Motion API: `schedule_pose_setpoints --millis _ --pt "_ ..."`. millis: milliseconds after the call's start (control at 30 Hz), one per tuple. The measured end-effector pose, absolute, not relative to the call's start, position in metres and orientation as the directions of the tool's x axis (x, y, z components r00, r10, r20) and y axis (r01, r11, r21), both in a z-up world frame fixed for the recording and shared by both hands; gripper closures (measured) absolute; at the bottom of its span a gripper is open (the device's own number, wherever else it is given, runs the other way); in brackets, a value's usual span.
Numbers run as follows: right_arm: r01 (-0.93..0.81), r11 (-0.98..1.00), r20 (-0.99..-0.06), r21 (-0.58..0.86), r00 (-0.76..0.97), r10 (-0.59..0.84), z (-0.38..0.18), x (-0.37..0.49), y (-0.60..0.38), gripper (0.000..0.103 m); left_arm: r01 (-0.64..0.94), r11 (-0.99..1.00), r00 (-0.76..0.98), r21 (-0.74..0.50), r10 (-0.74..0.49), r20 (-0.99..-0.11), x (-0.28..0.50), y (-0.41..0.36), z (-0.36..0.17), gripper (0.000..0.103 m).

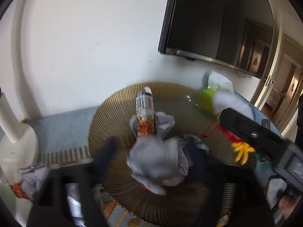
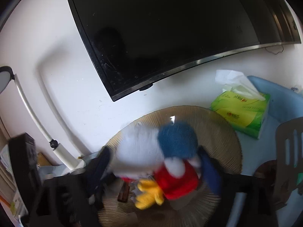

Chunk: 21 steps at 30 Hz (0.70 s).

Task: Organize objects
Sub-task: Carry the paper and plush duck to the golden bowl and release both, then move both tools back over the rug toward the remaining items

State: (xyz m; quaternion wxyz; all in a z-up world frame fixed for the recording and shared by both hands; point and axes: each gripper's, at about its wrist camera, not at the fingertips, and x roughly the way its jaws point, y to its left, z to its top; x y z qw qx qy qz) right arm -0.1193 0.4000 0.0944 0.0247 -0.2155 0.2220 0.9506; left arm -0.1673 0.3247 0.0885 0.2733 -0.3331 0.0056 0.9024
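A round gold ribbed tray (image 1: pixel 106 117) fills the middle of both views. In the left wrist view a blurred, crumpled grey-white wad (image 1: pixel 157 166) sits over the tray between the fingers of my left gripper (image 1: pixel 153 160). The jaws stand wide and the pads are off the wad. Behind it stands a printed snack carton (image 1: pixel 144 111). In the right wrist view a plush toy (image 2: pixel 176 179) with a blue cap, red body and yellow feet lies over the tray (image 2: pixel 223 138). It is between the wide jaws of my right gripper (image 2: pixel 155 168), which do not press on it.
A dark TV (image 2: pixel 161 28) hangs on the white wall behind. A green tissue box (image 2: pixel 244 111) and a blue tub (image 2: pixel 284 102) stand right of the tray. A white lamp (image 1: pixel 17 136) stands at the left. A red bead string (image 1: pixel 208 130) lies on the tray.
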Motion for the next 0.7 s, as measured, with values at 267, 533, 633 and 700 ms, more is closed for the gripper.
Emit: schedule_pose_setpoints --millis 267,533,633,700 --pt "-0.129 -0.917 -0.458 0.377 -0.887 -0.063 0.094 -0.123 0.390 0.000 -0.508 -0.859 -0.680 -0.069 0.449 -0.581 -0.153 0.332 0.092 0.000" --pt "-0.087 -0.948 -0.434 0.307 -0.899 -0.057 0.101 -0.118 0.370 0.000 -0.496 -0.868 -0.713 -0.014 0.416 -0.564 -0.146 0.329 0.100 0.001" --pt "-0.071 -0.947 -0.409 0.314 -0.910 -0.067 0.104 -0.116 0.365 0.000 -0.481 -0.877 -0.729 0.010 0.394 -0.559 -0.143 0.323 0.106 0.000" --pt "-0.068 -0.938 -0.402 0.339 -0.912 -0.079 0.107 -0.113 0.362 0.000 -0.466 -0.884 -0.750 0.034 0.374 -0.546 -0.141 0.321 0.113 0.000"
